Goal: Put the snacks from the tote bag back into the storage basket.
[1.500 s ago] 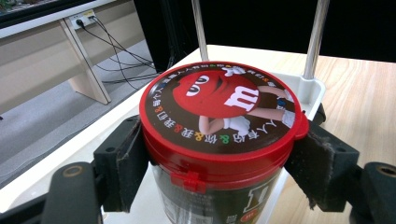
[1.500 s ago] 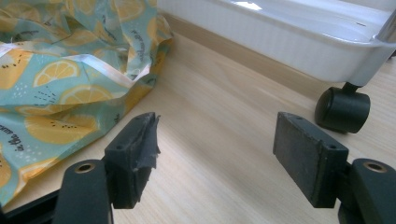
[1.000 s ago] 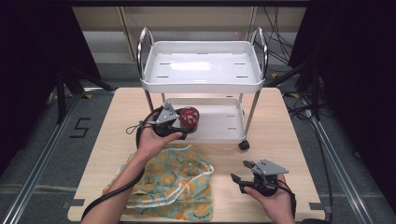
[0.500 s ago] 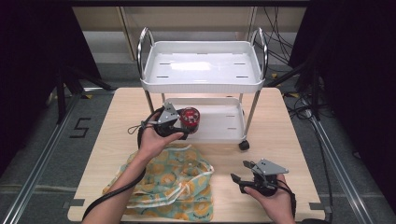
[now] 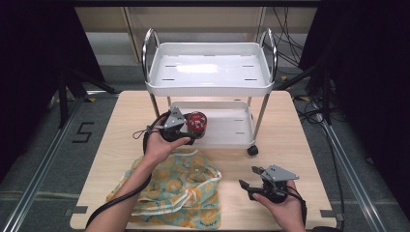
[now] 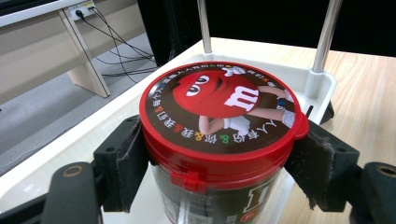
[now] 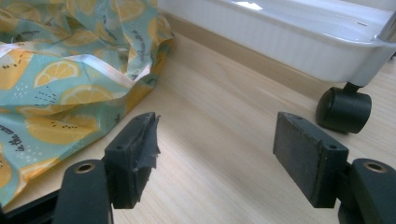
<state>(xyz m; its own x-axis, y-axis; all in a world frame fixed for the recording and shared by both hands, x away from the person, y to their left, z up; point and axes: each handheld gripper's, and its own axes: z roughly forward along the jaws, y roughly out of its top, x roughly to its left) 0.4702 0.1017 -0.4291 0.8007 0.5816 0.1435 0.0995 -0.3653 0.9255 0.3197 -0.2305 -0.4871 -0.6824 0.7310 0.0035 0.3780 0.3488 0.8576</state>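
Far left on the surface (image 5: pixel 116 145) we note a lemon-print cloth bag (image 5: pixel 179 186), lying crumpled near the front edge, partly under our left forearm. Above it, our left tongs (image 5: pixel 190 129) pinch a red-lidded candy jar (image 5: pixel 196 124); in the left gripper view both pads press the jar (image 6: pixel 219 140) just under its lid rim, one each side. The jar stands upright at the left end of the cart's lower tray (image 5: pixel 227 126), at or over its rim; we cannot tell whether it rests on it. The white cart (image 5: pixel 209 67) stands mid-surface, top tray bare. Further right, our right tongs (image 5: pixel 247 180) hover low over bare wood, spread wide, holding nothing. The right gripper view shows the bag (image 7: pixel 60 70) left of them and a black caster (image 7: pixel 344 109) to the right.
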